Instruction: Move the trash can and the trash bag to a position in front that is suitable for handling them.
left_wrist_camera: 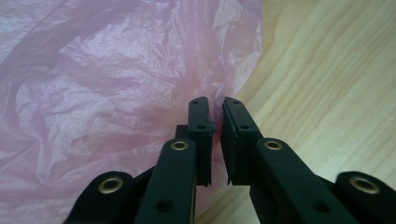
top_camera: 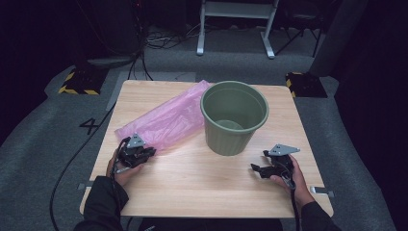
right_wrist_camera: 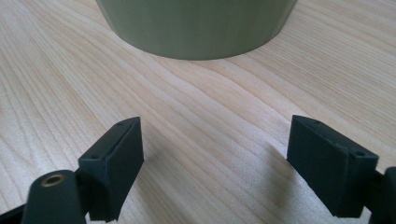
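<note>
Left gripper view — pink bag (left_wrist_camera: 116, 84) edge pinched in left tool (left_wrist_camera: 218, 108).

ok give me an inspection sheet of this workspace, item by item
surface: light wooden table, mostly bare
job's things: pink plastic bag lying crumpled beside the upright green bin
clutter: nothing seen
grippers: left gripper pinching the bag's edge; right gripper open, empty, facing the bin
cables: a cable trails from each gripper; more cables lie on the floor beyond
surroundings: grey carpet, dark room, white frame legs, yellow-black striped blocks
</note>
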`<action>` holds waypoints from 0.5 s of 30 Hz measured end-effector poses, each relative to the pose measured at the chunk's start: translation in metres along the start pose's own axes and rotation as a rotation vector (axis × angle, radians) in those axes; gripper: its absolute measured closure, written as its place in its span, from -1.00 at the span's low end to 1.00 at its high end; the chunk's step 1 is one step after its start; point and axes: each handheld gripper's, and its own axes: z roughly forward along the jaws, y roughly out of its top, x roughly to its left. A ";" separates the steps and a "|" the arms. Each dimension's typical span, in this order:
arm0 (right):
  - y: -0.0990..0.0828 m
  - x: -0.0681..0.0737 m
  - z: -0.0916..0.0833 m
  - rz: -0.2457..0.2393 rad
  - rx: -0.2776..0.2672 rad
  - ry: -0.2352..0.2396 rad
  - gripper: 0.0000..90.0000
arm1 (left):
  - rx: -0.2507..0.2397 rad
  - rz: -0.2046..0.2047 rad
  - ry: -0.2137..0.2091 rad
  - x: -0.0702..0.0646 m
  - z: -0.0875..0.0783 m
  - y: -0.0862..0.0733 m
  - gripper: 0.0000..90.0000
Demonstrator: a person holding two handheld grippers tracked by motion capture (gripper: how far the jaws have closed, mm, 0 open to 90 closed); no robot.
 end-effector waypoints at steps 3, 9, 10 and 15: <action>0.000 0.000 0.000 0.001 -0.002 0.002 -0.59 | -0.008 0.000 -0.029 -0.011 0.004 0.001 0.83; 0.000 0.000 0.000 0.001 0.002 0.000 -0.58 | -0.005 0.042 -0.074 -0.037 0.015 0.010 0.82; 0.000 0.000 0.000 0.002 0.001 0.002 -0.58 | -0.008 0.041 -0.092 -0.041 0.017 0.012 0.82; 0.000 -0.001 0.000 0.003 0.000 0.001 -0.58 | 0.002 0.059 -0.114 -0.062 0.027 0.020 0.81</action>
